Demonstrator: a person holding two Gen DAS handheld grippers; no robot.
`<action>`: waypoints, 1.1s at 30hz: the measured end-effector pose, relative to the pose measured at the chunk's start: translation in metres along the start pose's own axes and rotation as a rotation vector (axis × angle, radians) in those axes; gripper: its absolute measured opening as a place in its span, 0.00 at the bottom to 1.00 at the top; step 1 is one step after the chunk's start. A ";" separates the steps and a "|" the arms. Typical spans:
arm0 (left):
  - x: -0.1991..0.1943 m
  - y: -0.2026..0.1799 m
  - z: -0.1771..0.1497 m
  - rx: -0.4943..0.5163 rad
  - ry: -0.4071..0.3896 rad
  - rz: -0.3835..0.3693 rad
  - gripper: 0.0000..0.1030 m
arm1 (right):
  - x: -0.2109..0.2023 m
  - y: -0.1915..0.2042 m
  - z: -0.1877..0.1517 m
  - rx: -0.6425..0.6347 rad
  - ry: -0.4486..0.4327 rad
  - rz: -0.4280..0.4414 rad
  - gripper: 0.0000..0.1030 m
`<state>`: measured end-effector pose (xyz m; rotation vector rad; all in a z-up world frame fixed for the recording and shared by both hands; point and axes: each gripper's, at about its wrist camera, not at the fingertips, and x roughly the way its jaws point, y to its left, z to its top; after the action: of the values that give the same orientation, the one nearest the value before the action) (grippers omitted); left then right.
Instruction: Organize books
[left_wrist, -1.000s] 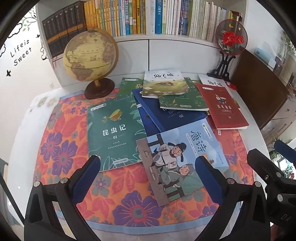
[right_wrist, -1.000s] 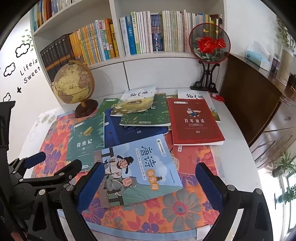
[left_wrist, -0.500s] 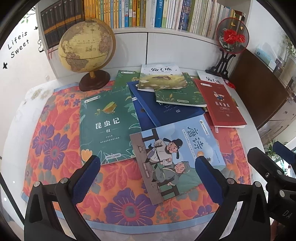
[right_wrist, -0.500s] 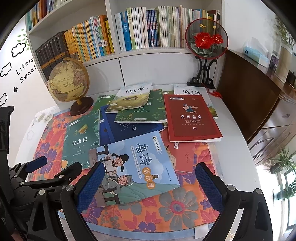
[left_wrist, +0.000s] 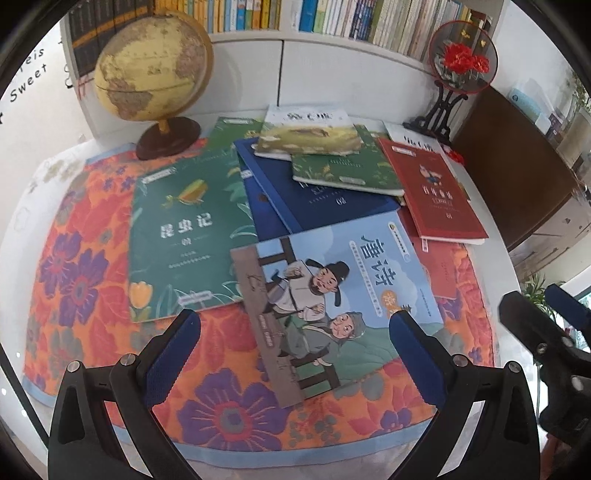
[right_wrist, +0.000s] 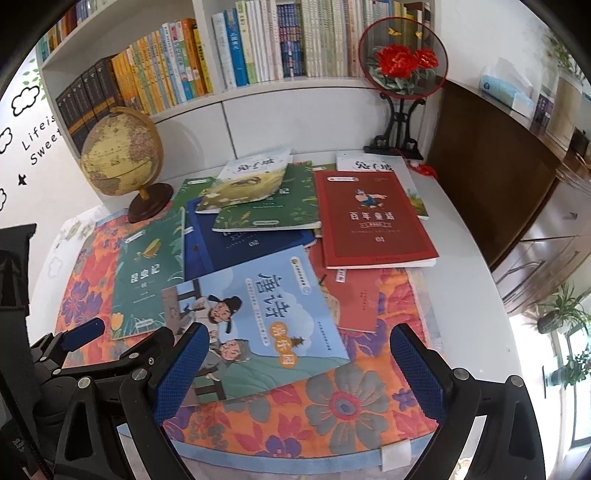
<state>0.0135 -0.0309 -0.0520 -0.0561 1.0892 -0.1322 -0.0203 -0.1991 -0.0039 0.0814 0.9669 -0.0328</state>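
Several books lie scattered and overlapping on a flowered mat (left_wrist: 77, 280). A light blue picture book (left_wrist: 332, 295) (right_wrist: 258, 317) lies nearest on top. A dark green book (left_wrist: 188, 232) (right_wrist: 147, 273) is to its left, a navy book (left_wrist: 317, 195) (right_wrist: 243, 243) behind it, a red book (left_wrist: 432, 192) (right_wrist: 369, 218) at the right. My left gripper (left_wrist: 295, 354) is open and empty above the mat's front, over the light blue book. My right gripper (right_wrist: 299, 369) is open and empty above the same book's near edge.
A globe (left_wrist: 151, 66) (right_wrist: 122, 151) stands at the back left of the table. A round fan ornament on a black stand (left_wrist: 461, 62) (right_wrist: 402, 66) stands at the back right. A bookshelf (right_wrist: 258, 48) full of upright books runs behind. A brown cabinet (right_wrist: 498, 166) is at the right.
Both grippers have moved forward and lower toward the books, which now look larger. The books have not moved. Both grippers stay open.
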 end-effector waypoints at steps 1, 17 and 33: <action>0.005 -0.002 -0.001 0.002 0.011 -0.003 0.99 | 0.001 -0.004 -0.001 0.005 0.004 -0.011 0.95; 0.074 -0.022 -0.007 -0.009 0.164 0.052 0.98 | 0.062 -0.048 -0.019 0.052 0.190 -0.013 0.95; 0.110 -0.046 -0.007 0.126 0.207 0.082 0.98 | 0.128 -0.073 -0.013 0.074 0.289 0.109 0.95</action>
<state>0.0540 -0.0913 -0.1473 0.1181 1.2852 -0.1346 0.0371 -0.2701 -0.1204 0.2118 1.2491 0.0450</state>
